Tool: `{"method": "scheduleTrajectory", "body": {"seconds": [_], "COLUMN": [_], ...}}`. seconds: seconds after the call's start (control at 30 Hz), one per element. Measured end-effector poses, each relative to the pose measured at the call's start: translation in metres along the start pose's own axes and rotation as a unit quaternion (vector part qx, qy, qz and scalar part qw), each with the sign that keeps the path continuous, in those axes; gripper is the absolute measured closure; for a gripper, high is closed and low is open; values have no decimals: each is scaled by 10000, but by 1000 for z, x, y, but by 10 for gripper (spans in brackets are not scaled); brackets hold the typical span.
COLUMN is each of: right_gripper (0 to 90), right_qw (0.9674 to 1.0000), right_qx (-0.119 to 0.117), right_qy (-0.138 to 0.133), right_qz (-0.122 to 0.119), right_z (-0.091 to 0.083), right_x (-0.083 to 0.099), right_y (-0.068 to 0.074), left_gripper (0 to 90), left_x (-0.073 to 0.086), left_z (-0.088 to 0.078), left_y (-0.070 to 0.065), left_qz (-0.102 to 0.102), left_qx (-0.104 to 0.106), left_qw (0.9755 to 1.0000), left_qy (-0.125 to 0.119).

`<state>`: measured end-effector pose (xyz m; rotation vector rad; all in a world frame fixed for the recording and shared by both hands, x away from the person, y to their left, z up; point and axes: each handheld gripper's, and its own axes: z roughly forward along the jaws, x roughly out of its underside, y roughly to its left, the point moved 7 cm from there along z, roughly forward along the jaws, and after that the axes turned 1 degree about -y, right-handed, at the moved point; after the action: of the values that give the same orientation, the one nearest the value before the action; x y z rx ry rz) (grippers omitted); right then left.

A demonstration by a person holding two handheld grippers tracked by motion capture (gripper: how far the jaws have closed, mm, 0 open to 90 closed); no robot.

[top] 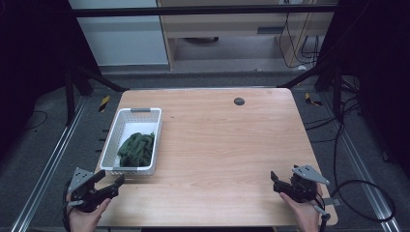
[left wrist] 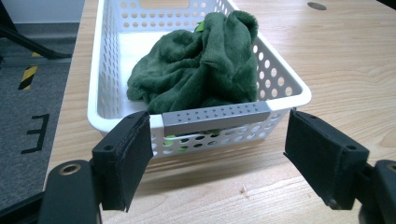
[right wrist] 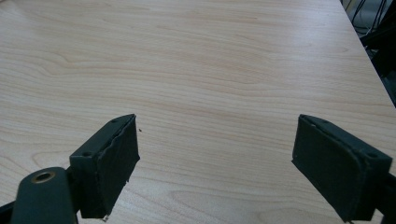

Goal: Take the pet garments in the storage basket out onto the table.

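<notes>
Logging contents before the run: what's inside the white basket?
A crumpled green towel fills the near half of the basket; the far half shows bare white floor. A bit of light green peeks out beside it. Anything under the towel is covered.

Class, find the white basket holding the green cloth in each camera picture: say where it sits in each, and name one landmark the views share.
High view: white basket at the table's left edge, green cloth in its near half.
Left gripper view: basket at upper centre, past the open jaws.
Right gripper view: not in it.
Shared landmark: the wooden table, seen in all three; the dark round disc in two.
</notes>
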<state>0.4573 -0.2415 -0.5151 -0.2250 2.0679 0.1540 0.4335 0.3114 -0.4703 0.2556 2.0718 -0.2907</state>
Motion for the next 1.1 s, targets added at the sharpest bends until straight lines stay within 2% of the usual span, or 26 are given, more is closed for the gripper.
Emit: {"method": "scheduleTrajectory", "body": {"seconds": [0.3, 0.73, 1.1], "right_gripper": [143, 135, 134], "right_qw": [10000, 10000, 9999], "right_qx": [29, 41, 7], "right_qy": [6, -16, 18], "right_qz": [-20, -42, -118], "right_z": [1, 1, 3], "right_x": [0, -1, 0], "right_y": [-1, -3, -2], "left_gripper": [233, 228, 226], "left_x": [-19, -46, -66], "left_z": [0, 5, 17], "left_y": [-3, -4, 4], "left_qz": [82, 199, 209], "left_qx": [126, 136, 92], "left_qw": [9999, 9997, 9997], "left_qy": [9, -7, 115]}}
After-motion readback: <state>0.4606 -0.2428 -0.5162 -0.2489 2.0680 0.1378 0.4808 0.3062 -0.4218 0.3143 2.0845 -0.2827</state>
